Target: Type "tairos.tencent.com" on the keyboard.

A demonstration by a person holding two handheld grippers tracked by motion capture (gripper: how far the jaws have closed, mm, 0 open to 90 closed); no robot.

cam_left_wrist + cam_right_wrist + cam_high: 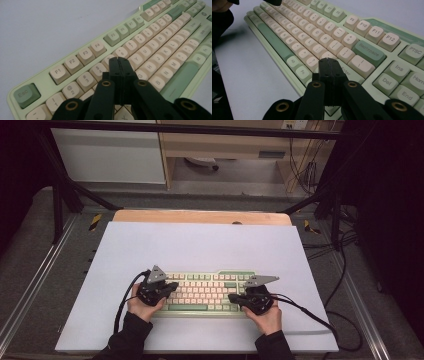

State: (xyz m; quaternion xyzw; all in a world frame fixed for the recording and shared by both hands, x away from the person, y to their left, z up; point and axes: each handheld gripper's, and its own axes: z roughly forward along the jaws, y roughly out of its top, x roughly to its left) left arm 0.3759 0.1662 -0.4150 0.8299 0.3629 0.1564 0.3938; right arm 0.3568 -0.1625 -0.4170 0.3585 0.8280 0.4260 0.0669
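Observation:
A pale green keyboard (207, 292) with cream and green keys lies on the white mat (200, 250) near the person's edge of the table. My left gripper (170, 287) hovers over the keyboard's left end, shut with nothing between its jaws. In the left gripper view its tips (118, 60) sit above the number row of the keyboard (155, 42). My right gripper (234, 298) is over the right end, also shut and empty. Its tips (327, 61) point at the Enter key area of the keyboard (317, 32).
The mat covers a wooden board (200, 216) on a metal-framed table. Black cables (310, 315) trail from both grippers, the right one across the mat. The mat beyond the keyboard is bare. Cabinets and wiring (300, 165) stand at the back.

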